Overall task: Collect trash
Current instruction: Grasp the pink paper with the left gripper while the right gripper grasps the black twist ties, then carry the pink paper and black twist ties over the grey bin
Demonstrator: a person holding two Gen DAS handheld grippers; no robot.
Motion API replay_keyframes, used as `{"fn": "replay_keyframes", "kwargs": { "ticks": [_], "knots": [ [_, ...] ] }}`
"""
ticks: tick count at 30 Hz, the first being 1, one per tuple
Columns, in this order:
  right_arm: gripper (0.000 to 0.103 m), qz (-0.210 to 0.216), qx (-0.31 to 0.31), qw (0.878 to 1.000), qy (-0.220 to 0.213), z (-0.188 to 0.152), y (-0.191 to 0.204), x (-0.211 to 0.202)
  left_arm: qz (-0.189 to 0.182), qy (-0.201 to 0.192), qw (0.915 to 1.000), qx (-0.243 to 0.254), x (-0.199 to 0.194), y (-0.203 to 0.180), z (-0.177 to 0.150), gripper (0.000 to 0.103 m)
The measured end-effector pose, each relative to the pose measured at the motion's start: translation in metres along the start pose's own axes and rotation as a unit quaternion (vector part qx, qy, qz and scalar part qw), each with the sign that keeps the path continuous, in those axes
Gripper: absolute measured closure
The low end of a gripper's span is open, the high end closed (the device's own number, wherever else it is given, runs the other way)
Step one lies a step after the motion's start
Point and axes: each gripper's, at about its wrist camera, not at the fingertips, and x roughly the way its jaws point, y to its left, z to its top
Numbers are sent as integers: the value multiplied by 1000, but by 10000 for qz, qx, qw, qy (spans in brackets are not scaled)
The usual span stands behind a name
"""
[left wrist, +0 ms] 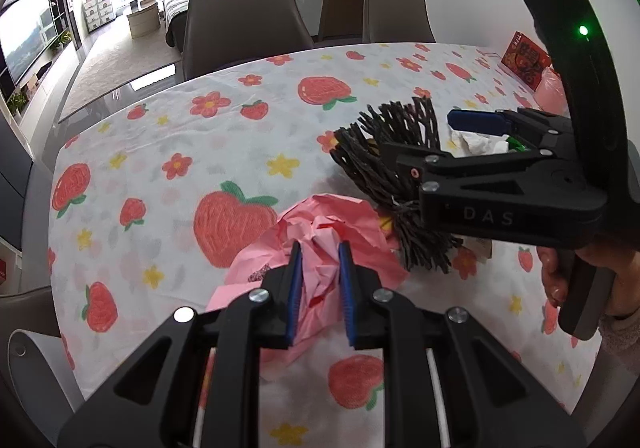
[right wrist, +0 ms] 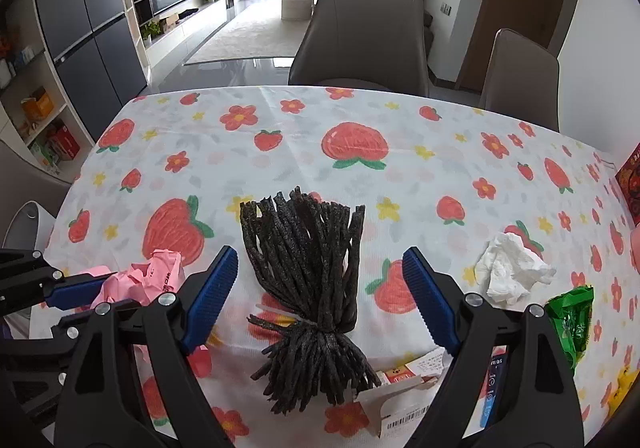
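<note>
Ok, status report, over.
Left gripper shut on pink bag. Right gripper open over black twig bundle. Tissue on table, nothing blocking.

The left gripper (left wrist: 320, 280) was closed on a crumpled pink plastic bag (left wrist: 320, 232) that lay on the strawberry tablecloth (left wrist: 168, 136). Just beside the bag, a tied bundle of dark sticks (left wrist: 384, 164) rested under the right gripper (left wrist: 436, 136), whose jaws stood apart.

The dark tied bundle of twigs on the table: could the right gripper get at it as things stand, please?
Probably yes: the right gripper is open, and the bundle of twigs lies straight ahead between its fingers, with nothing lying over it.
</note>
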Motion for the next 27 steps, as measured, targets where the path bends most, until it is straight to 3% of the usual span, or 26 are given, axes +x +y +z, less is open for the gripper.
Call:
{"fn": "replay_keyframes", "kwargs": {
  "ticks": [3, 6, 8, 11, 14, 27],
  "knots": [
    [24, 34, -28, 10000, 86, 0, 0, 11, 49, 23, 10000, -28, 7, 5, 6, 85],
    [43, 88, -158, 9996, 238, -3, 5, 21, 66, 58, 9999, -58, 13, 9, 8, 85],
    [63, 147, -224, 9991, 318, -5, 8, 26, 63, 81, 9999, -80, 16, 11, 8, 85],
    [83, 151, -327, 9989, 314, -6, 12, 27, 62, 95, 9999, -95, 17, 11, 7, 85],
    [89, 177, -293, 9991, 262, -5, 12, 22, 64, 92, 9999, -96, 16, 10, 6, 85],
    [91, 396, -362, 9982, -264, 6, 22, -51, 145, -226, 9994, -221, -30, 17, -1, 85]
  ]
}}
